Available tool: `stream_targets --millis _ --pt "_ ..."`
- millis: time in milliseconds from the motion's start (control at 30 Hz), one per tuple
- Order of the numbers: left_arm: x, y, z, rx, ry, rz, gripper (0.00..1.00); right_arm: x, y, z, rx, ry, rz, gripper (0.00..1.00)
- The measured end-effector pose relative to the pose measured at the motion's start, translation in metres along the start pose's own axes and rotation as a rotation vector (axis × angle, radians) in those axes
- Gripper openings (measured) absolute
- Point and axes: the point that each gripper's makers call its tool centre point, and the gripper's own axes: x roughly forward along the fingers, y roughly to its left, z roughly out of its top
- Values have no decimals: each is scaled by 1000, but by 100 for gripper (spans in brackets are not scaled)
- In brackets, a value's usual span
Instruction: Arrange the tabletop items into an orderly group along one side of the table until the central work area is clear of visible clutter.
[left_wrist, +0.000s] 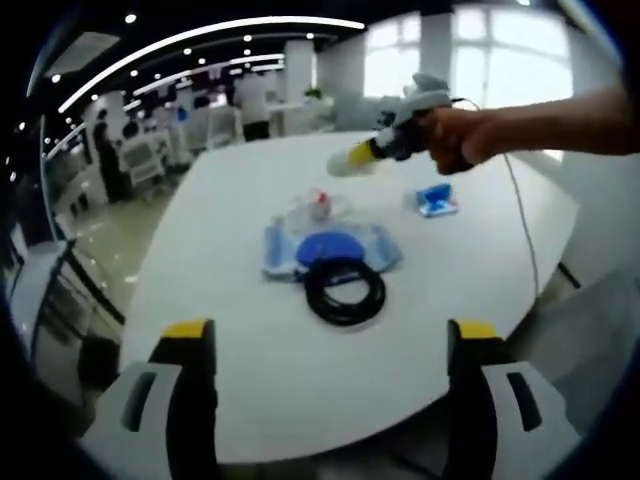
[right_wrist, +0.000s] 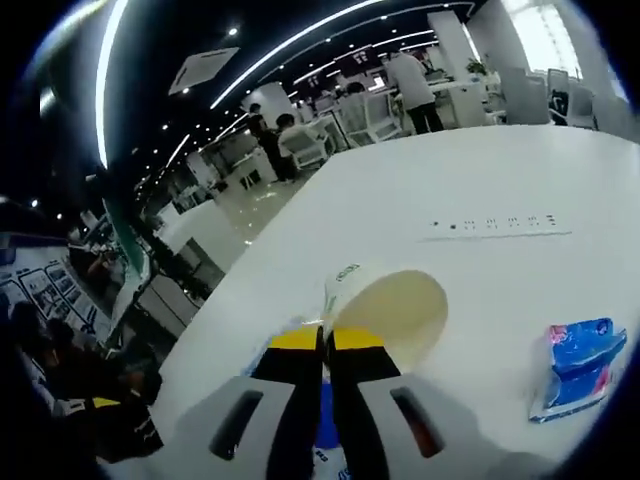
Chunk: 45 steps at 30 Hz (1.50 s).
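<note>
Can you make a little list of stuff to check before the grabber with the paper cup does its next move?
1. Cup held tight: ok. The right gripper has its fingers shut on the paper cup's rim.
2. Cup off the table: ok. In the left gripper view the cup is in the air above the white table.
3. Anything inside the cup: cannot tell, since the opening faces away.
4. Left gripper free: ok, fingers open and holding nothing.
5. Middle of the table tidy: not ok. The black cable coil, blue plastic bag and tissue pack sit there.
</note>
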Motion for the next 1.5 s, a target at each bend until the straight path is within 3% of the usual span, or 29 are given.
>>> stream_targets --millis 233,367,500,633,867,1067,1500 --pt "0 3 1 -7 -10 7 93 23 74 -26 -185 102 127 1" --pt "0 5 1 -14 -14 12 93 46 98 -36 -272 155 179 1" --pt "-2 5 2 -24 -21 14 93 54 127 -49 -333 190 217 1" --pt "-2 7 3 -32 -26 19 93 64 154 -65 -483 250 260 1" --pt "-2 9 4 -45 -32 26 92 81 179 -86 -587 330 273 1" --pt "-3 11 5 -58 -35 32 92 86 181 -99 -654 391 255 1" --pt "-4 8 6 -55 -38 27 92 86 186 -112 -671 428 281 5"
